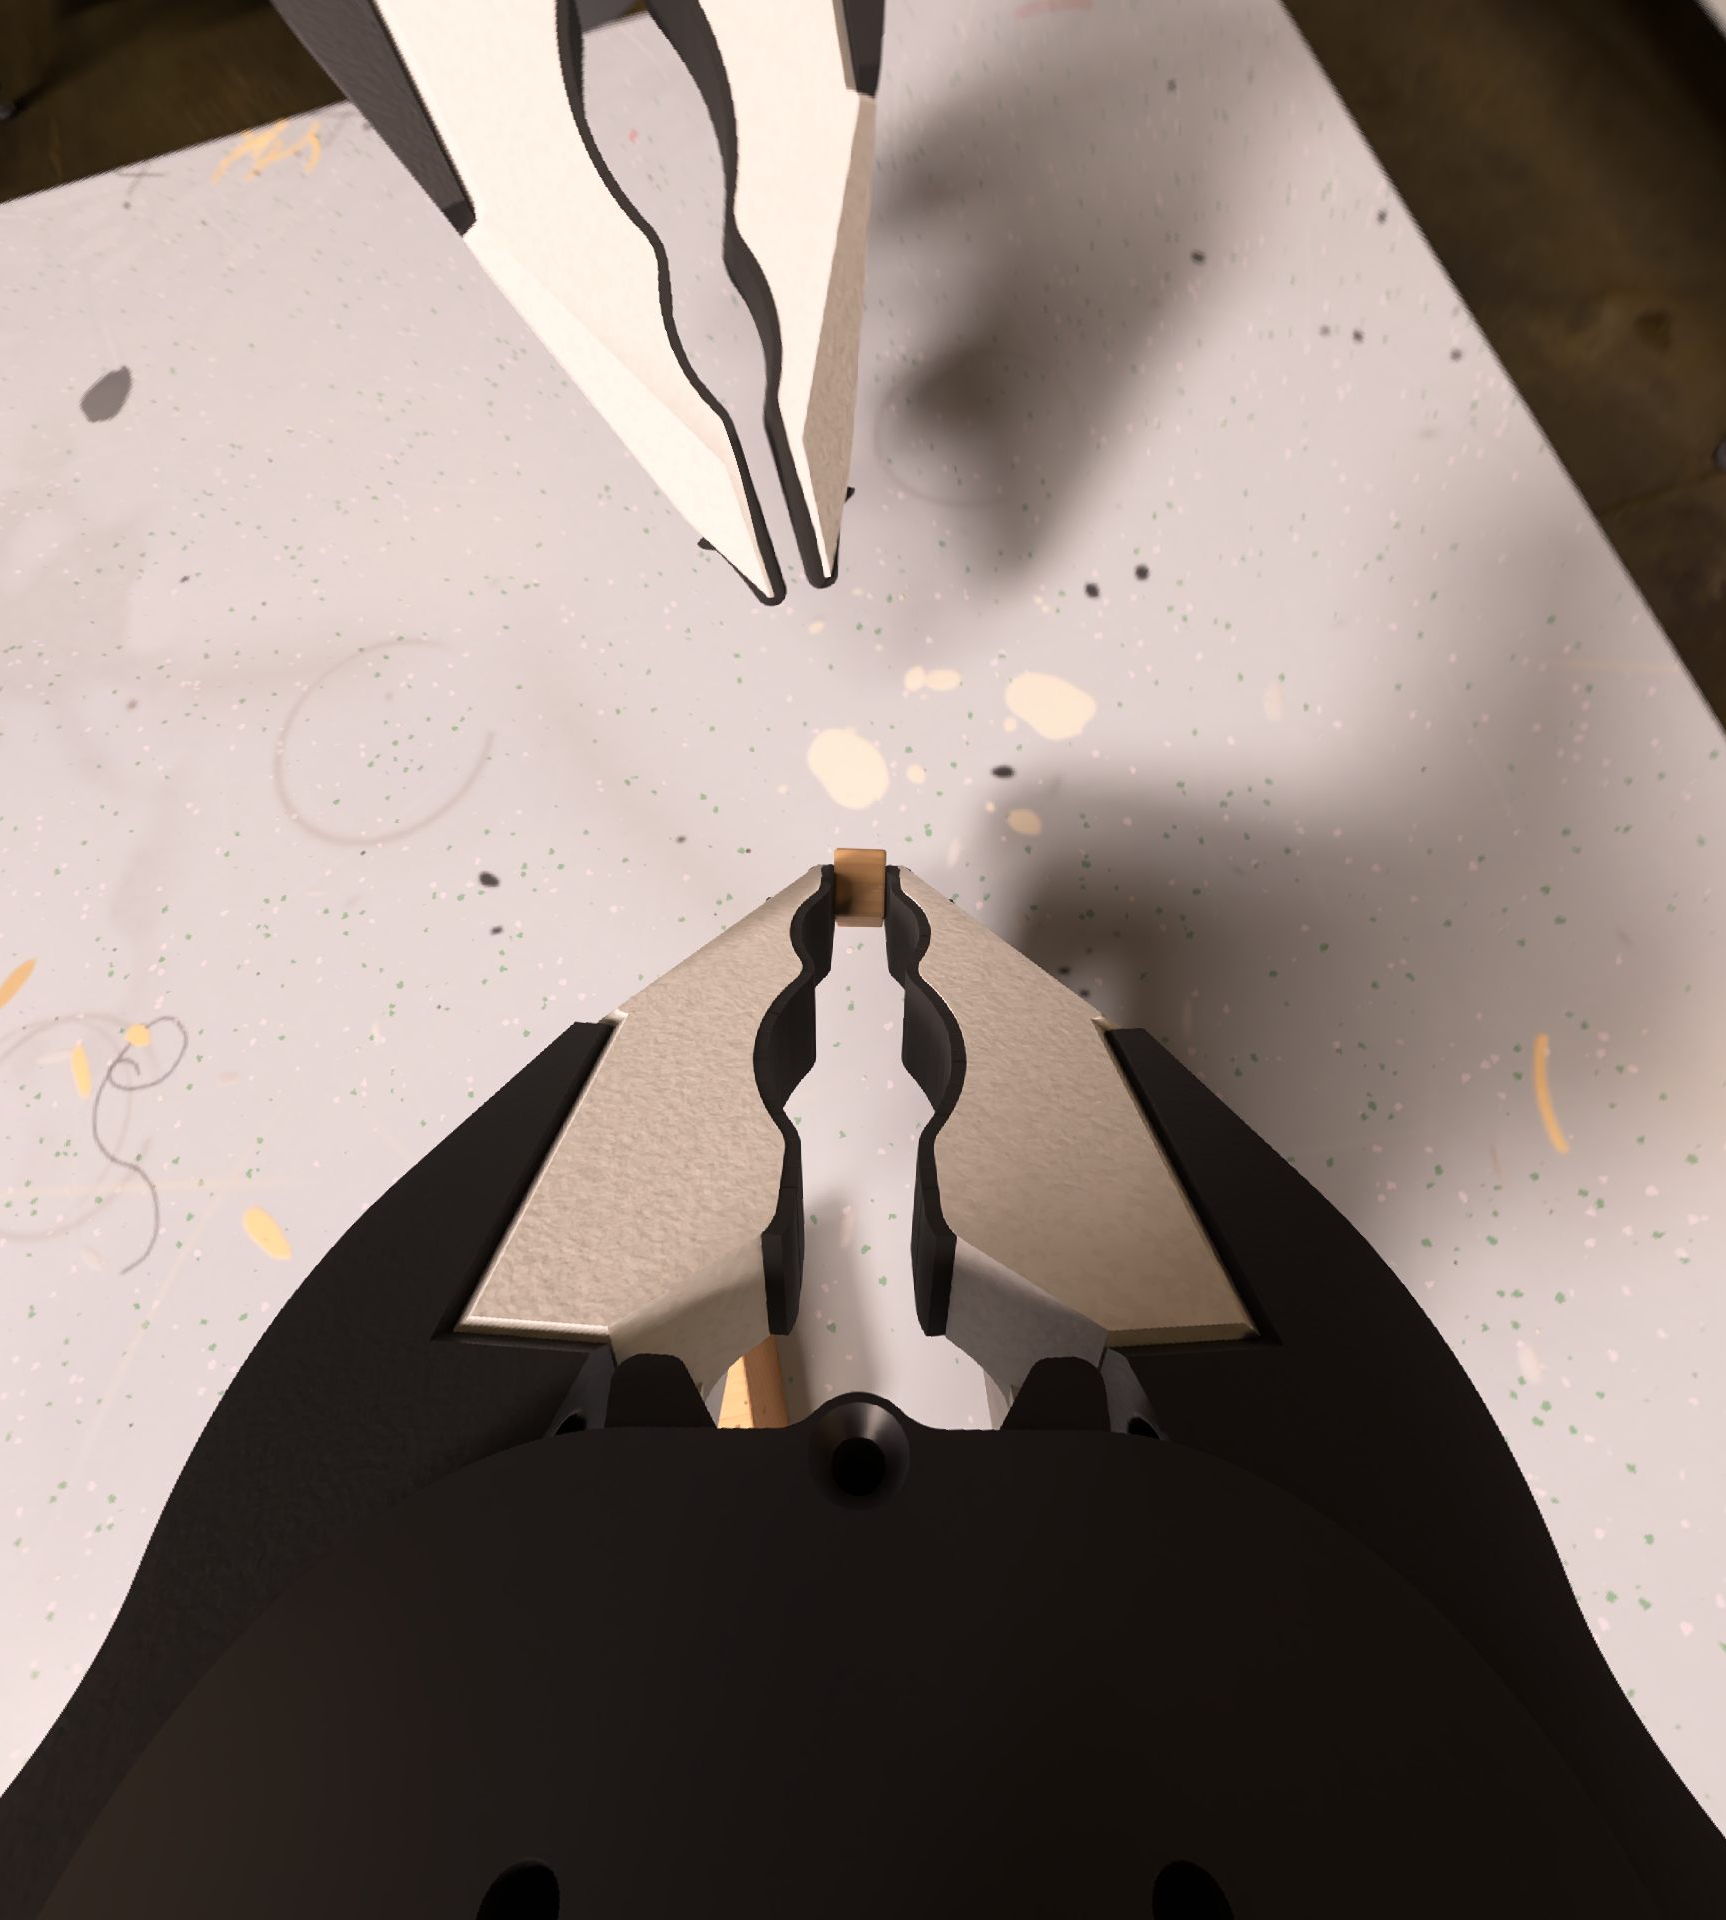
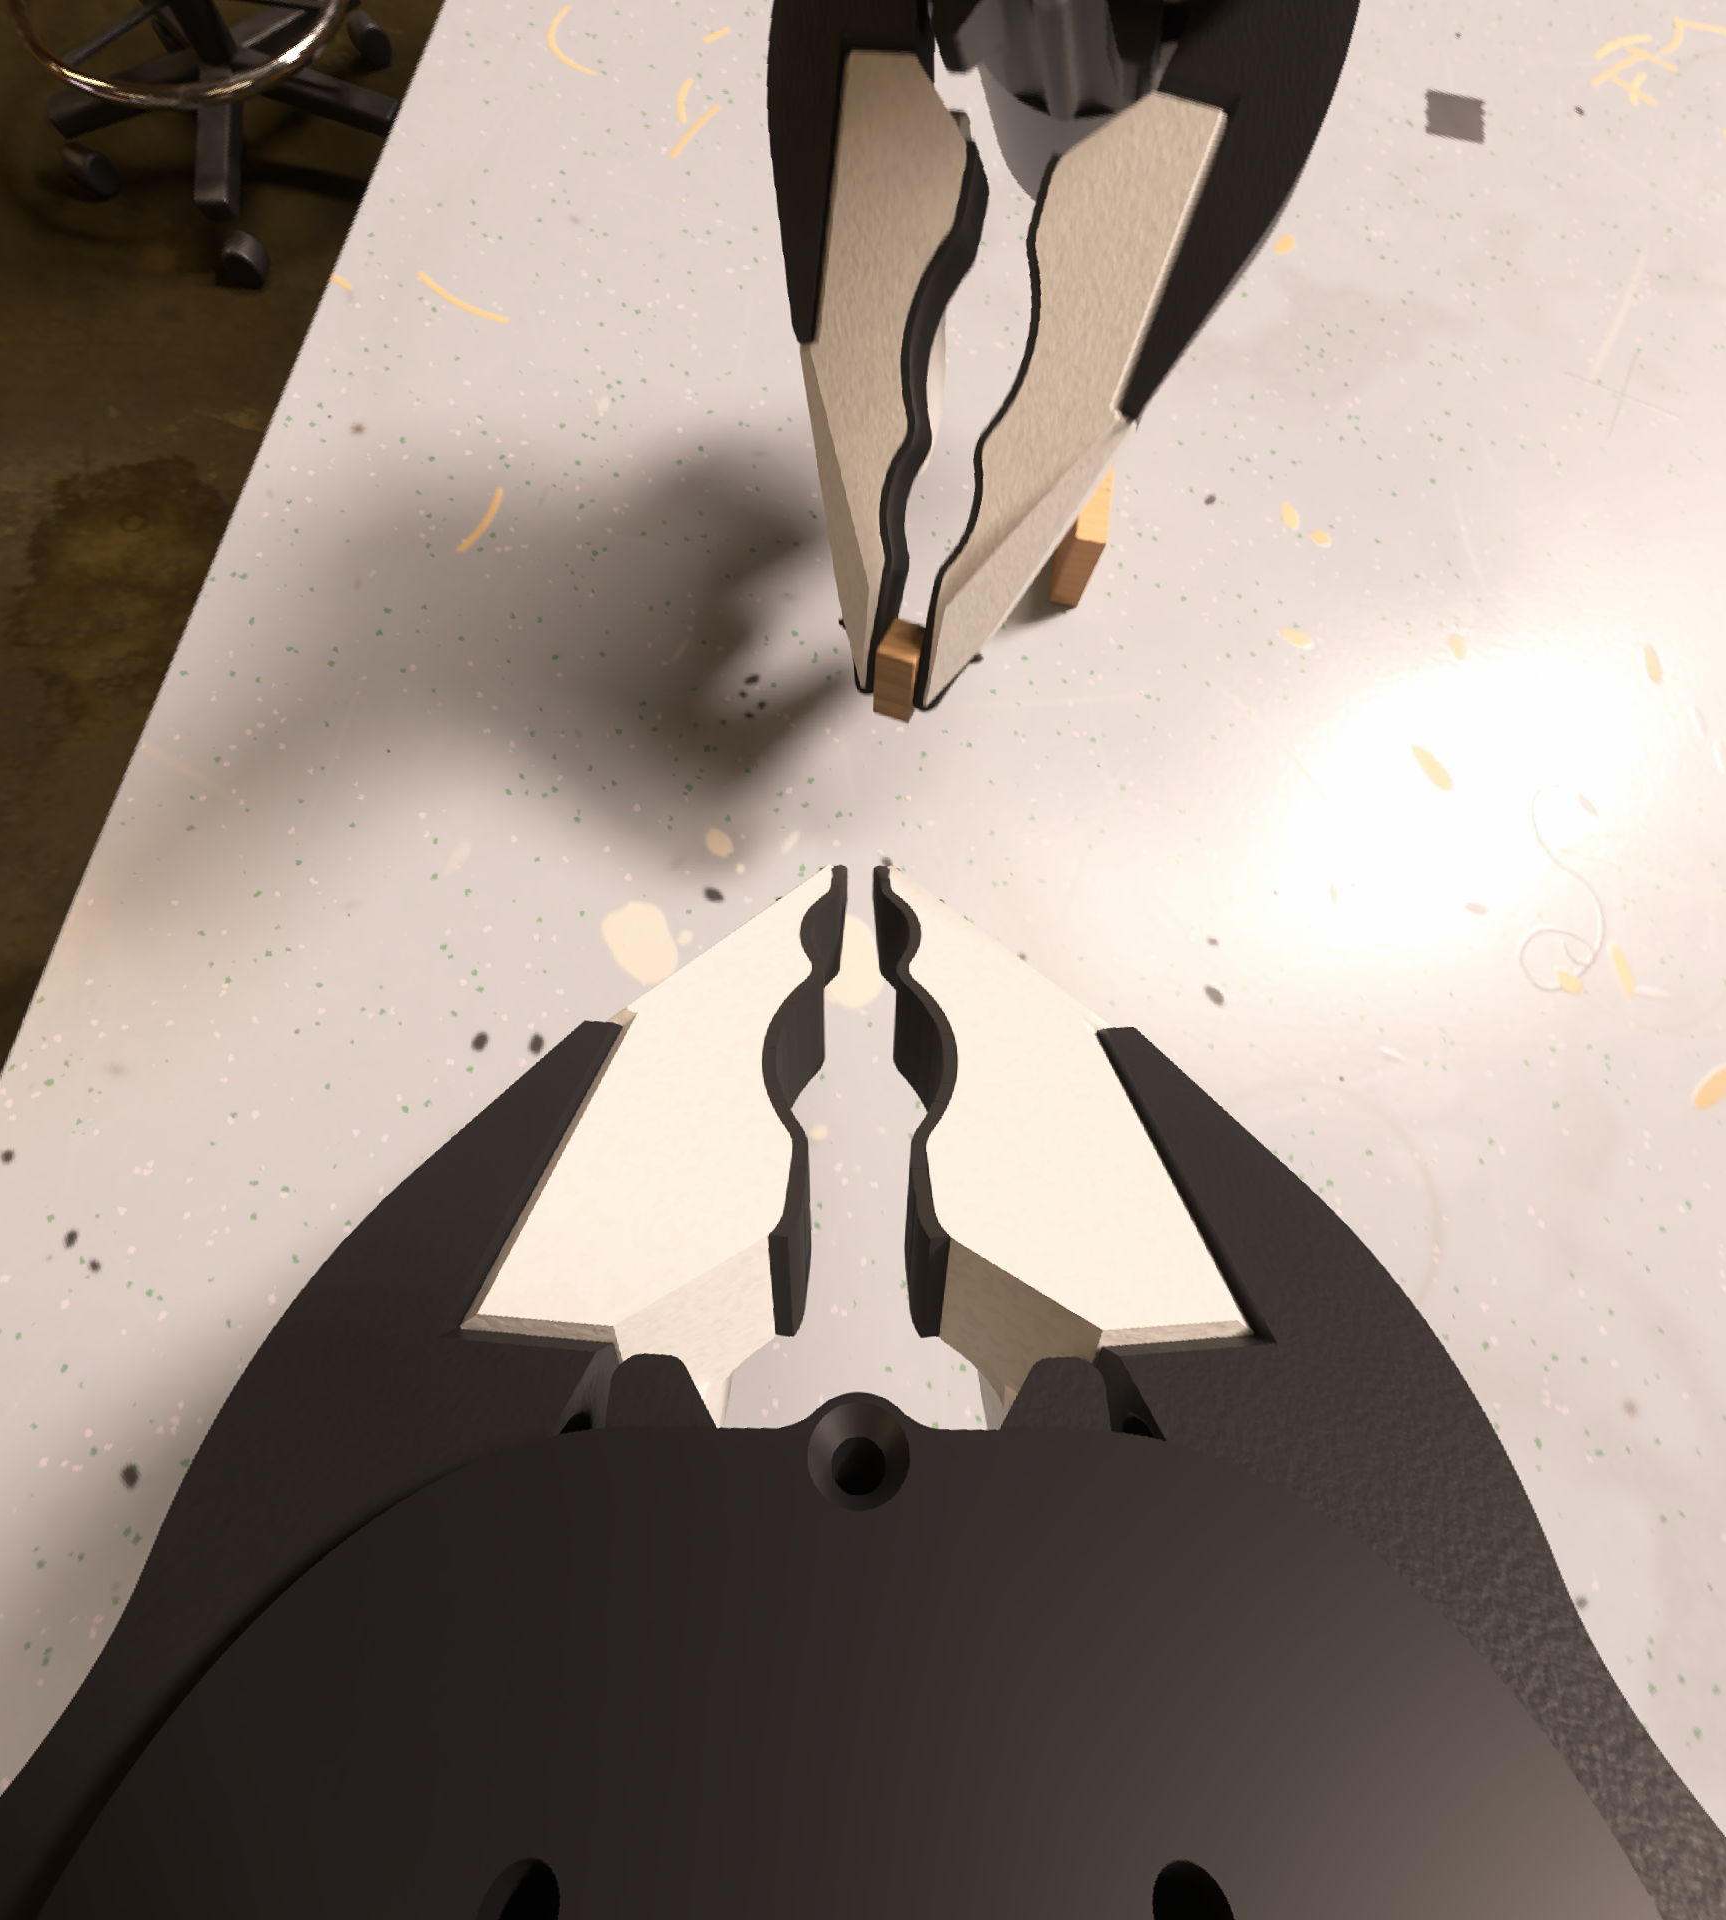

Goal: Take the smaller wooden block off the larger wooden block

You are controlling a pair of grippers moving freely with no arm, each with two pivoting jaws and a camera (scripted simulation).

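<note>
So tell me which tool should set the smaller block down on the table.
Left. The left tool already clamps the smaller wooden block just above the table; the right tool is nearly closed and holds nothing.

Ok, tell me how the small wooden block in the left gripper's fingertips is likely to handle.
The small wooden block looks rigid, so it should not deform between the left gripper fingers. Only the very fingertips clamp it, so a bump could perhaps twist it loose. Its flat faces and square edges suggest that it would sit still on the table, not roll.
</note>
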